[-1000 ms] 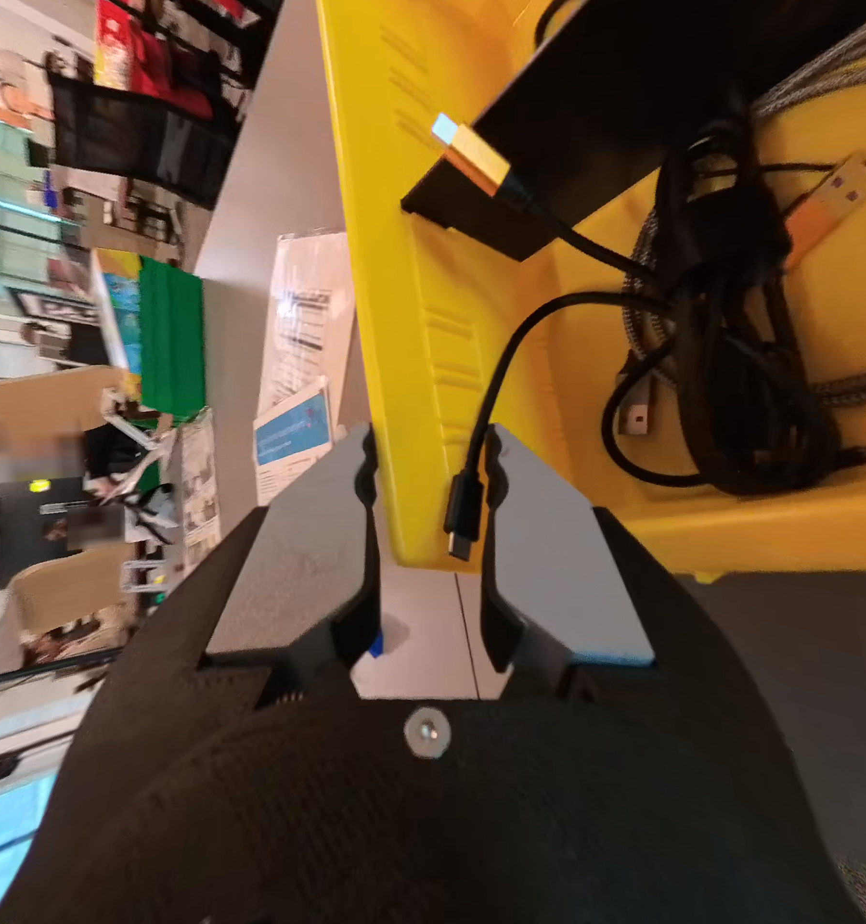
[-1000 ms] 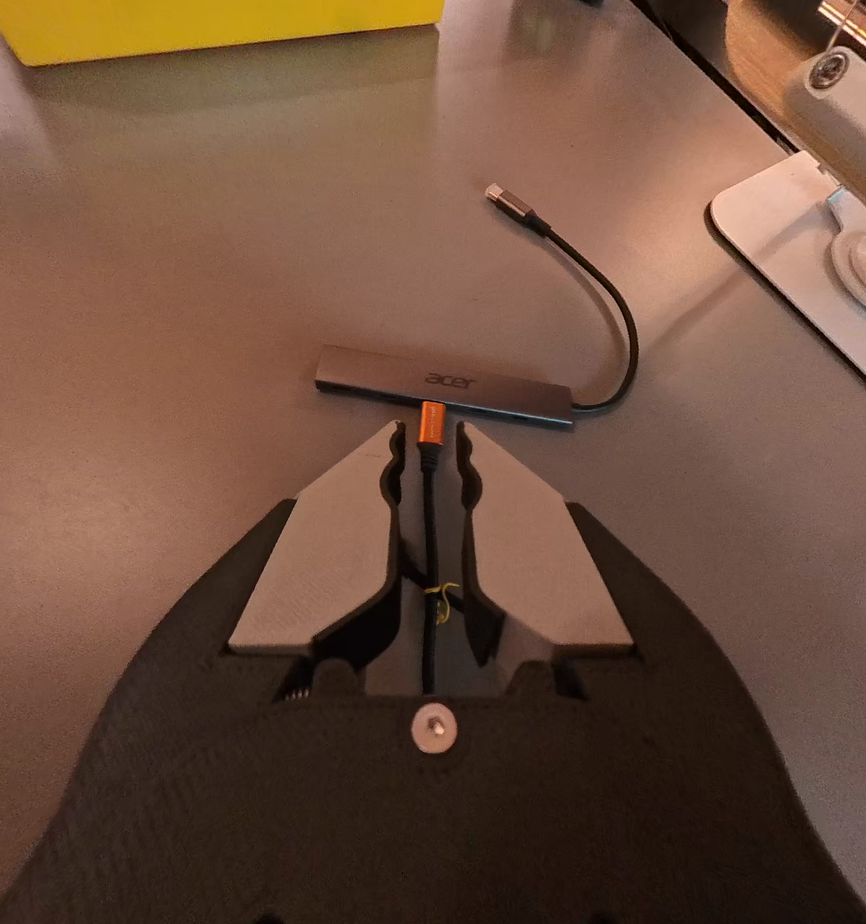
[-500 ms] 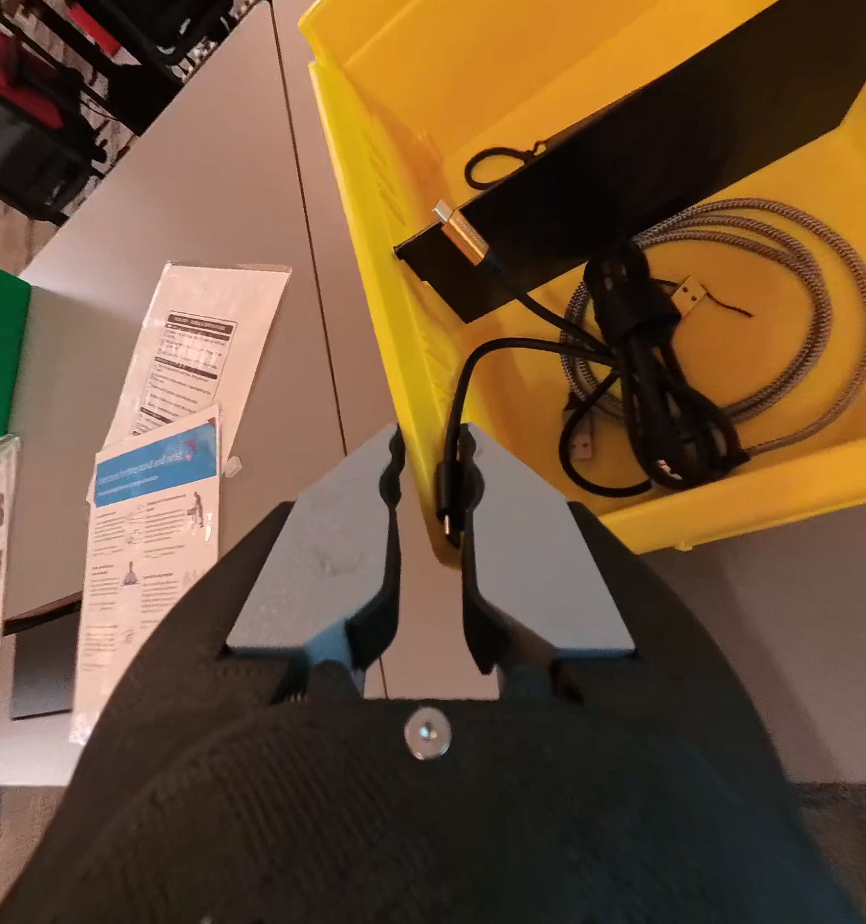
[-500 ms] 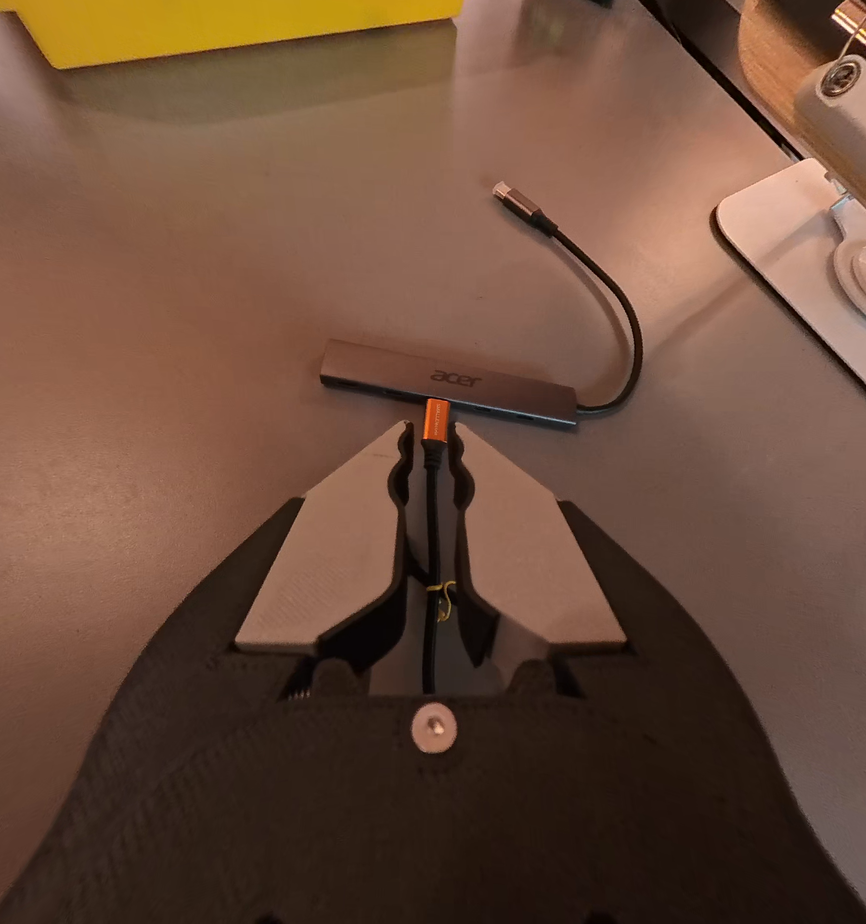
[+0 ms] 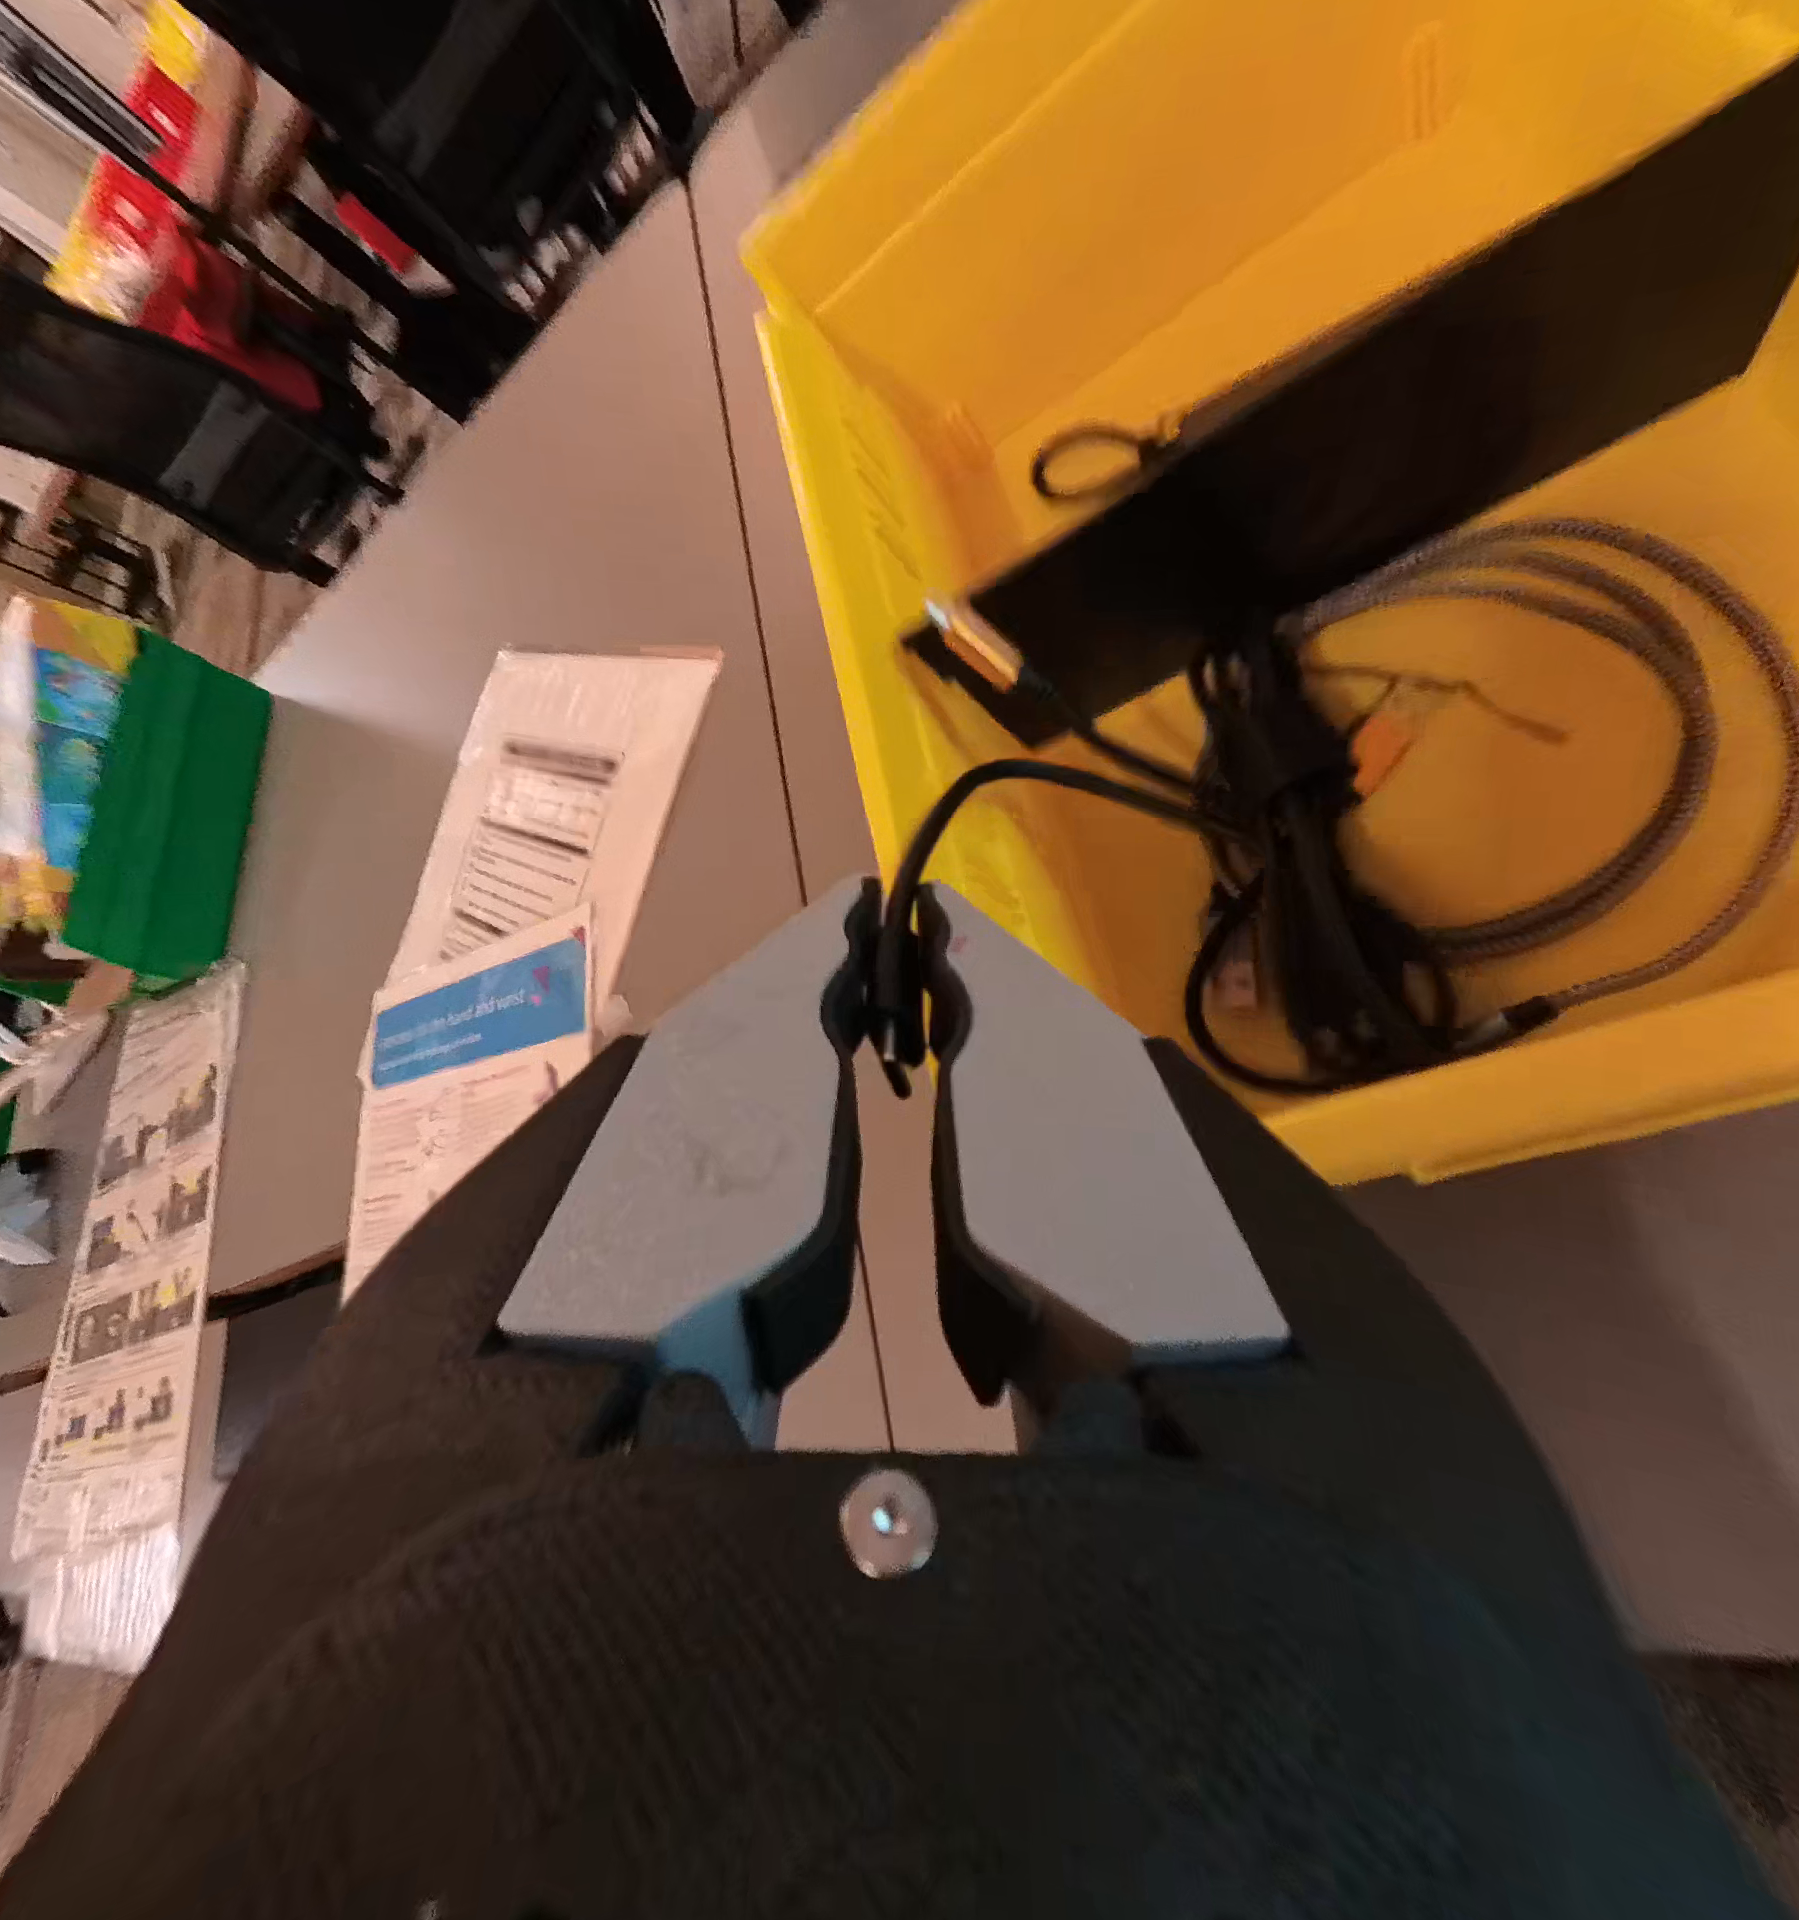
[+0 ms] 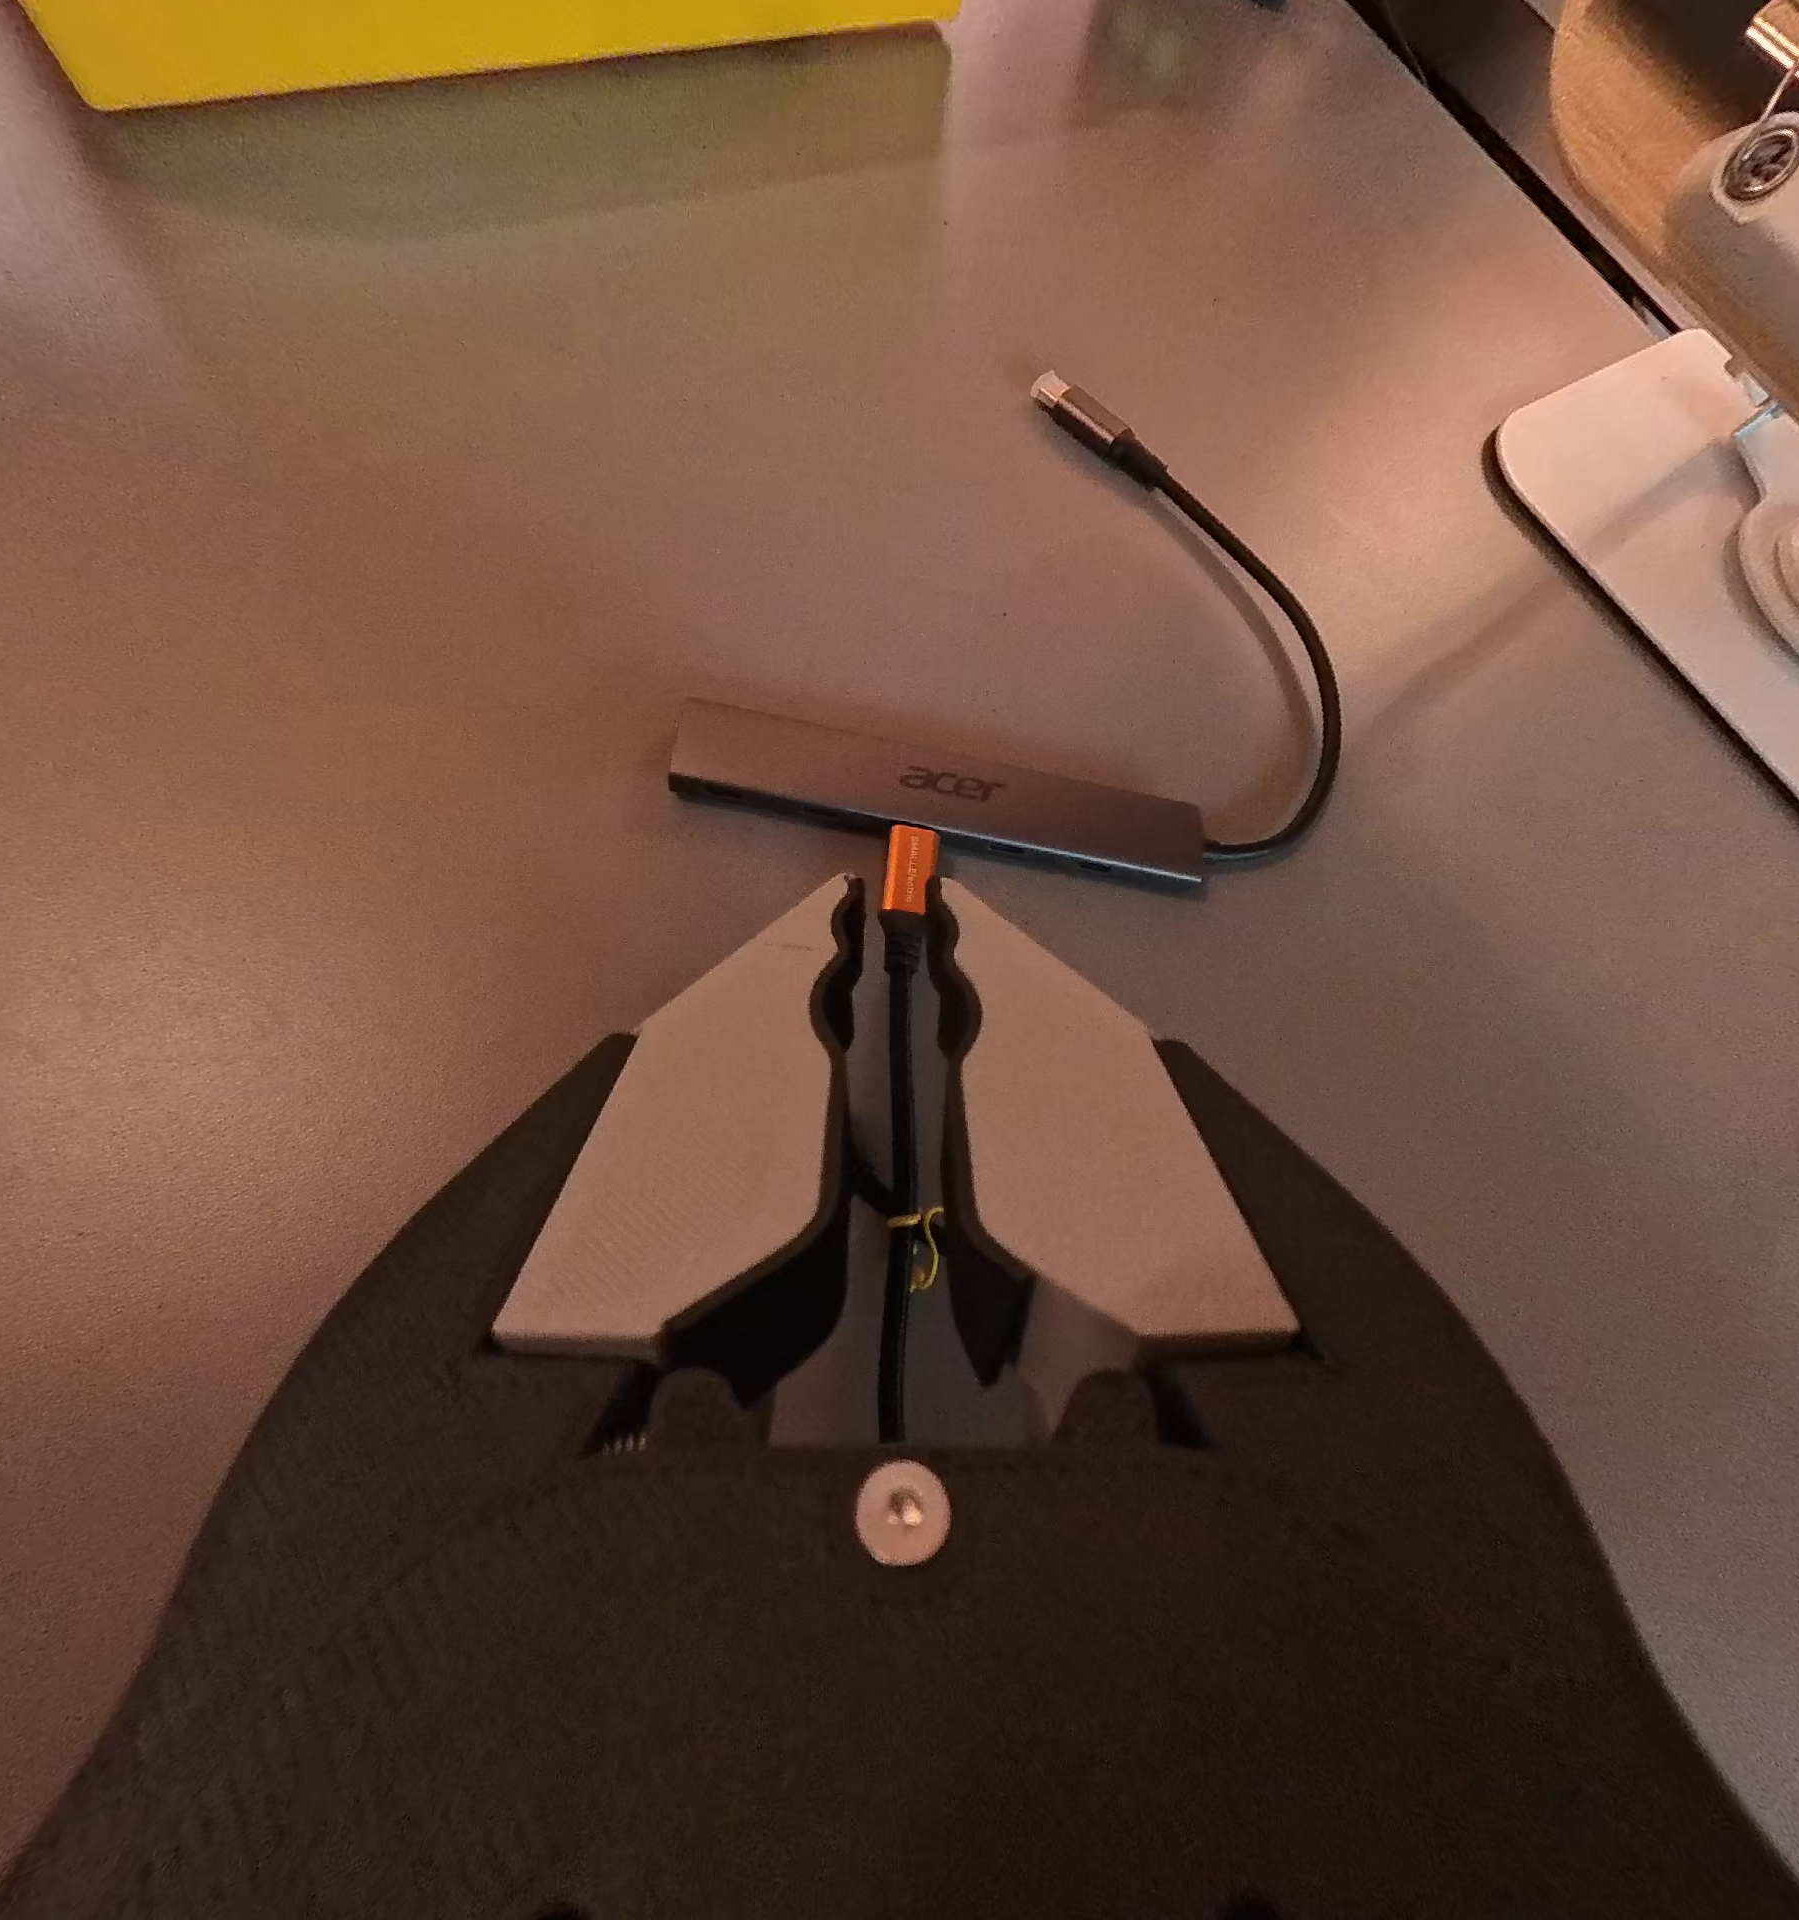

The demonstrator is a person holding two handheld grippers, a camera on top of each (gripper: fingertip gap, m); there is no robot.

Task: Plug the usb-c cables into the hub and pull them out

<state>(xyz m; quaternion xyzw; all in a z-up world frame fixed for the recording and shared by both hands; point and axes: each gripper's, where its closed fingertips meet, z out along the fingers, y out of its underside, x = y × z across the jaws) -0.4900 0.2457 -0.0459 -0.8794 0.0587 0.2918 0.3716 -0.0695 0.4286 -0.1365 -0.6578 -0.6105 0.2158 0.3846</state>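
In the right wrist view a grey hub [image 6: 936, 790] lies flat on the grey table, its own short lead [image 6: 1310, 707] curling to the right. An orange plug [image 6: 910, 873] on a black cable meets the hub's front edge. My right gripper [image 6: 900, 888] is closed narrowly around that cable just behind the plug. In the left wrist view my left gripper [image 5: 895, 904] is shut on a black USB-C plug [image 5: 897, 1013], whose tip points back toward me. Its cable arcs into the yellow bin [image 5: 1497, 1101].
The bin holds a bundle of black cables [image 5: 1310, 935], a braided cable [image 5: 1705, 675], a gold plug [image 5: 973, 644] and a black flat item [image 5: 1394, 416]. Papers [image 5: 542, 810] and a green box [image 5: 168, 821] lie left. A white stand base [image 6: 1653, 499] sits right of the hub.
My left gripper has closed on the black plug and swung around beside the bin. My right jaws have narrowed around the orange plug's cable. The hub has stayed put.
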